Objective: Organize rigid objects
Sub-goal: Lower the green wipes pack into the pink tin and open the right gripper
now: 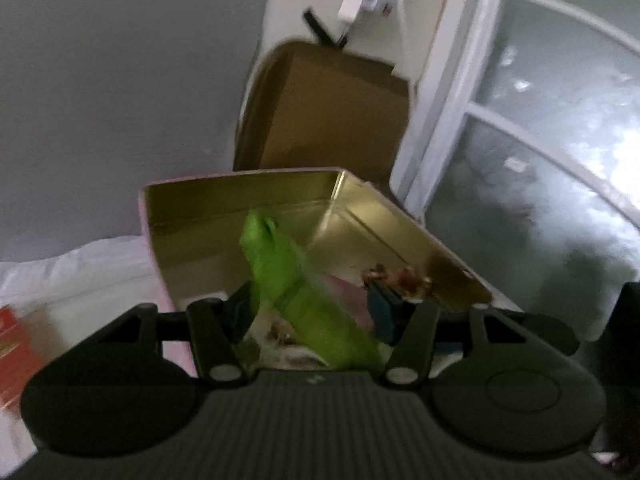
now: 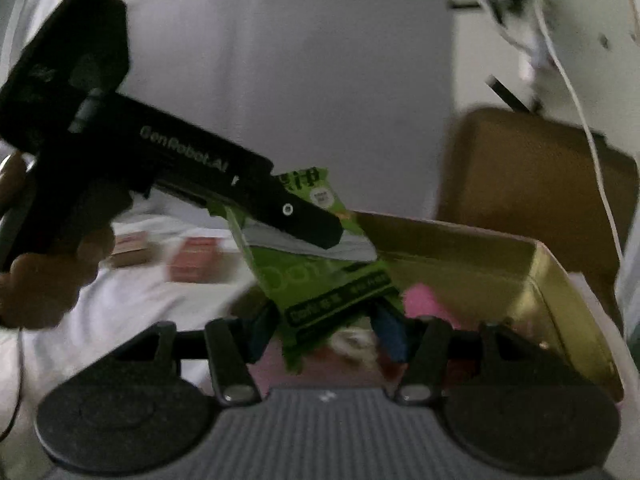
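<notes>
Green packet (image 2: 320,276) between both grippers' fingers (image 2: 390,326)

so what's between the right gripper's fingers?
The green packet, seen in the right wrist view, above the open gold tin. The left gripper holds its upper part.
</notes>
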Motion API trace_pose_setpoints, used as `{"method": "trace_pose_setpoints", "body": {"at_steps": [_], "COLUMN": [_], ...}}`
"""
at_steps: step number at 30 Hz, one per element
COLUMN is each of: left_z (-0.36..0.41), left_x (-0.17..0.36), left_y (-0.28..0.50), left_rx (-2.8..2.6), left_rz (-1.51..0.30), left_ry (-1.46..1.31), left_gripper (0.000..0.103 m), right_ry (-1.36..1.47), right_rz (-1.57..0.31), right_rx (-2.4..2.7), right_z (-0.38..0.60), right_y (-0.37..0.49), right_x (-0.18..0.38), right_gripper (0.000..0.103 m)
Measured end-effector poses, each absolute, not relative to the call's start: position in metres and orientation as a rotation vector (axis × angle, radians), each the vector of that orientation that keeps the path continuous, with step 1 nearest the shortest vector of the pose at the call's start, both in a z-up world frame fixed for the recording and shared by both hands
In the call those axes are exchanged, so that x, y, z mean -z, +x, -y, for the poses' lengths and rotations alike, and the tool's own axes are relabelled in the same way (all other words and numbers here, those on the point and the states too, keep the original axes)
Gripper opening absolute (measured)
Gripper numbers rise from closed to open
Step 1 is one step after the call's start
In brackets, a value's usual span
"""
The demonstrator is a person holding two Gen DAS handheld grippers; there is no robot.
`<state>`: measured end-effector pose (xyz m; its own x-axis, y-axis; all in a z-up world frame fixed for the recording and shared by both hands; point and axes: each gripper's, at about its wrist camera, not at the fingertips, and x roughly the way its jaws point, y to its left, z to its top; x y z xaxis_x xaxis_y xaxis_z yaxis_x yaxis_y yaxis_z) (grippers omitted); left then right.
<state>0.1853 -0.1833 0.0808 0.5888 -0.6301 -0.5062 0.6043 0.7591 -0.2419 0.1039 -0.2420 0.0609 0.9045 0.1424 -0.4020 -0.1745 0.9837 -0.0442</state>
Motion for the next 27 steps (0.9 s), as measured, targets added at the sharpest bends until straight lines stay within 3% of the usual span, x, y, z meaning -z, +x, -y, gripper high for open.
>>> {"method": "trace_pose_setpoints", "body": {"at_steps": [1,4,5,13,27], "left_z": [0.195,0.222,0.225,0.199,0.17], "left_x": [-0.076,-0.063,-0.059,-0.061,-0.076], "left_y": [0.197,0.219,0.224,0.213,0.114], "left_rx": [0.677,0.501,0.454,0.406,0.329], "left_rz": [-0.624,-0.619,-0.622,-0.616,-0.522], "left_ry": [-0.029,0.063,0.073,0.012,0.072], "left_gripper": [0.069,0.081,0.082,0.081,0.082], "right_ry": [-0.066,-0.074,-0.096,0.013,0.207], "right_rz": [-0.421,-0.431,-0.426,-0.377,-0.286], "right_rx": [-0.147,-0.062,-0.026,-0.031,-0.042], "right_z": [0.248,0.259,0.261,0.276,0.274], "right_y": [0.116,0.156,0.167,0.149,0.072], "right_x": [-0.06,-0.054,-0.05,-0.035,-0.054], "right_gripper": [0.032,0.054,0.054,0.054,0.054]}}
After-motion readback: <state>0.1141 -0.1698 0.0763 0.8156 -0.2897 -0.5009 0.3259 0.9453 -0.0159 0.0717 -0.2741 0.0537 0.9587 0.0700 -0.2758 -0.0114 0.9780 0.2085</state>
